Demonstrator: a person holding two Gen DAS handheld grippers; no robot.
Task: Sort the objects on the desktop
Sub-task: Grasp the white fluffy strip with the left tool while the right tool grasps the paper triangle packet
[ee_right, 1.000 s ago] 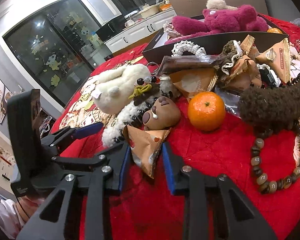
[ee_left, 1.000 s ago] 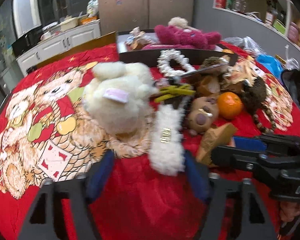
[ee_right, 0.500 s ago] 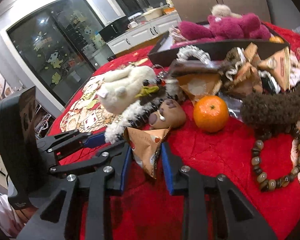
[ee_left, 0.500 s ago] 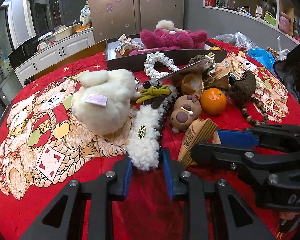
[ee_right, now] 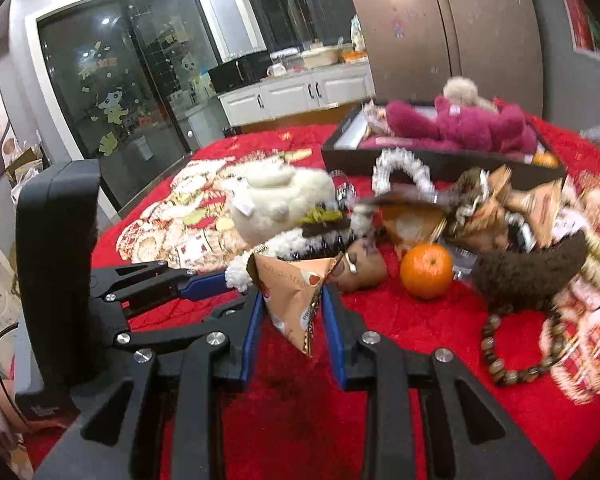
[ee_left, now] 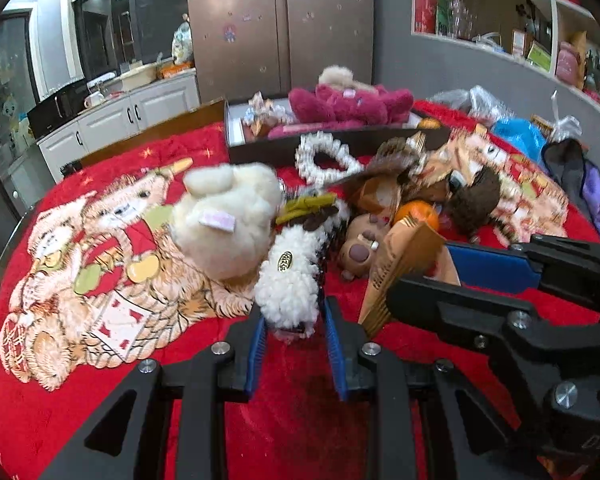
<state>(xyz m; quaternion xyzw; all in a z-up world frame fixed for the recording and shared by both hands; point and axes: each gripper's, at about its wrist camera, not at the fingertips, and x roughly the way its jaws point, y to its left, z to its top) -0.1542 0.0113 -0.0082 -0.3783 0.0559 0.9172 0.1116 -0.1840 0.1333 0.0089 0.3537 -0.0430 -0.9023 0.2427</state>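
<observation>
My left gripper [ee_left: 294, 322] is shut on the near end of a white fluffy hair clip [ee_left: 290, 280] with a gold label, raised a little off the red cloth. The right gripper [ee_right: 293, 314] is shut on an orange triangular snack packet [ee_right: 296, 288], which hangs above the cloth. Each gripper shows in the other's view: the right gripper [ee_left: 452, 280] with the packet [ee_left: 404, 264] sits just right of the left one, and the left gripper [ee_right: 216, 284] reaches in from the left at the clip's end [ee_right: 238, 272].
A pile lies behind: a cream plush [ee_left: 224, 220], a brown bear-face toy [ee_right: 360, 268], a mandarin [ee_right: 426, 270], a dark fuzzy piece [ee_right: 528, 272], a bead bracelet [ee_right: 500, 364] and a lace scrunchie [ee_left: 324, 156]. A dark tray [ee_left: 260, 148] holds a magenta plush [ee_left: 348, 104].
The left jaws closed on the fluffy clip and lifted its end. The right gripper rose with the snack packet, which now hangs off the cloth.
</observation>
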